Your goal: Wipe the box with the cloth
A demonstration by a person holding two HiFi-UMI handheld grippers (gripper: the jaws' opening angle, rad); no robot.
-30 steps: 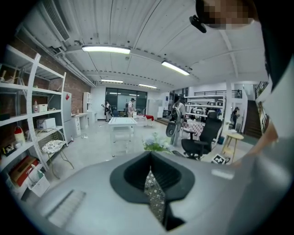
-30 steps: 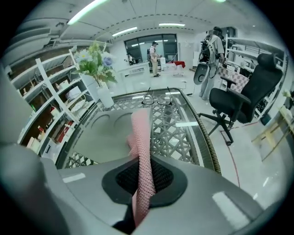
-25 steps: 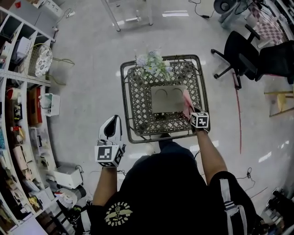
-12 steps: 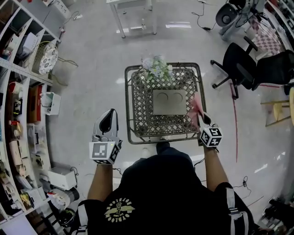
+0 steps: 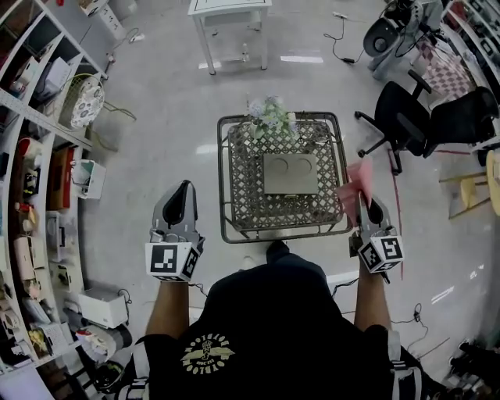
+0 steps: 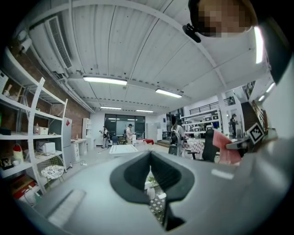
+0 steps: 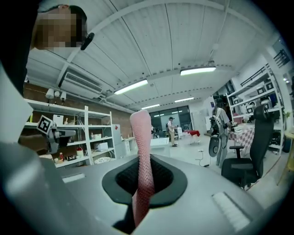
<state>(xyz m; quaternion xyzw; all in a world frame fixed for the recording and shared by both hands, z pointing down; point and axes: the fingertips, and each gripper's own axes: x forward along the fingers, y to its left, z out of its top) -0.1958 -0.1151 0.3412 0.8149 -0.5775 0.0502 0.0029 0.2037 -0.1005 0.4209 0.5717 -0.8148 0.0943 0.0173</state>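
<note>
A flat grey box (image 5: pixel 291 173) with two round marks lies on the metal lattice table (image 5: pixel 234 195). My right gripper (image 5: pixel 362 201) hangs beyond the table's right edge, apart from the box, shut on a pink cloth (image 5: pixel 355 186). In the right gripper view the cloth (image 7: pixel 141 158) stands up from between the shut jaws. My left gripper (image 5: pixel 183 189) is held left of the table over the floor, shut with nothing in it. In the left gripper view its jaws meet with only a thin slit, and the pink cloth (image 6: pixel 225 148) shows at the right.
A bunch of pale flowers (image 5: pixel 270 116) lies at the table's far edge. Stocked shelves (image 5: pixel 35 164) line the left side. Black office chairs (image 5: pixel 426 117) stand at the right, and a white table (image 5: pixel 230 9) farther ahead. Cables trail on the floor.
My right gripper has drawn the pink cloth off the box, to the right and back past the table's edge. The left gripper has stayed left of the table.
</note>
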